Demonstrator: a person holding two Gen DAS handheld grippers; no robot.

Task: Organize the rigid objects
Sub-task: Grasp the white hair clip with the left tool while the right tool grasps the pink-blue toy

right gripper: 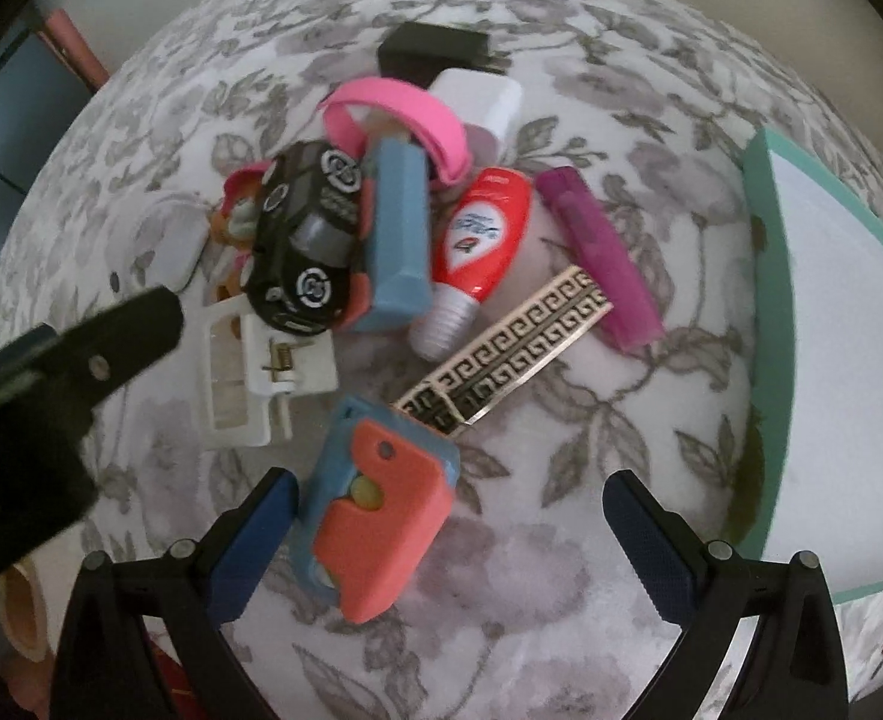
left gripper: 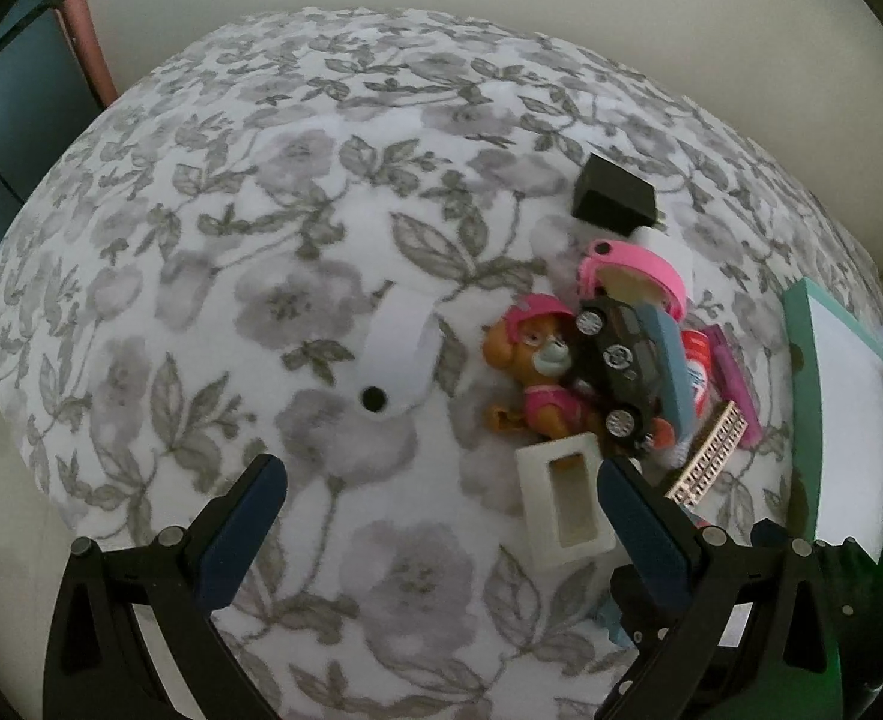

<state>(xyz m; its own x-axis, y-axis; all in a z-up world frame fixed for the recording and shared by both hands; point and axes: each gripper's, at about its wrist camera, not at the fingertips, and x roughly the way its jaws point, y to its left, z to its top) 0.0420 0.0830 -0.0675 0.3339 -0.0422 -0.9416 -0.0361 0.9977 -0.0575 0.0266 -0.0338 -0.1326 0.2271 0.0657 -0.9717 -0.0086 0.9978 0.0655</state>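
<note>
Tongs both gape empty, we note: left gripper (left gripper: 441, 510) over bare cloth beside the white block (left gripper: 564, 498), right gripper (right gripper: 447, 525) straddling the orange-blue toy (right gripper: 375, 516).

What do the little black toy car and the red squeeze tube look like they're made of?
Black toy car: probably glossy painted metal or hard plastic, since the bodywork catches highlights. Red squeeze tube: seemingly smooth, shiny plastic with a ribbed silver cap.
</note>
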